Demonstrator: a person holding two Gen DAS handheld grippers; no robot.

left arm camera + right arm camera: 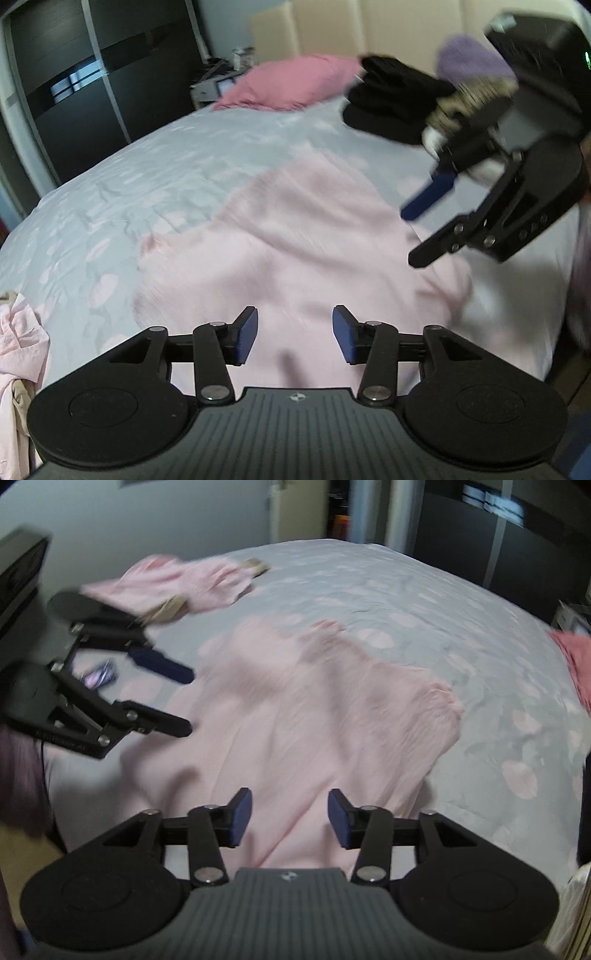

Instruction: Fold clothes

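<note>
**Ana:** Ribbed grey plastic fills the bottom edge of both wrist views, and past it sit each claw's black linkage arms and flat blue pads. The left gripper [294, 334] has its pads apart, nothing between them, only pink cloth showing beyond the gap.

**Ben:** Same for the right gripper [289, 818]: pads apart, empty, hanging over the cloth. In the left view it enters at two o'clock, blurred, its fingers spread.

**Ana:** That cloth is the pale pink garment [314, 709], thin and softly creased, spread flat on the bed [406, 590] from centre down to six o'clock in both views. One scalloped corner reaches toward three o'clock in the right view.

**Ben:** A grey sheet with rounded pink blotches covers the bed. At eleven o'clock in the right view lies a crumpled pink garment [173, 583].

**Ana:** In the left view, a rose pillow [291, 83] sits at twelve o'clock, and a stack of dark folded clothes [391, 107] at one o'clock. Beside it is something fuzzy and lilac, too blurred to name.
</note>
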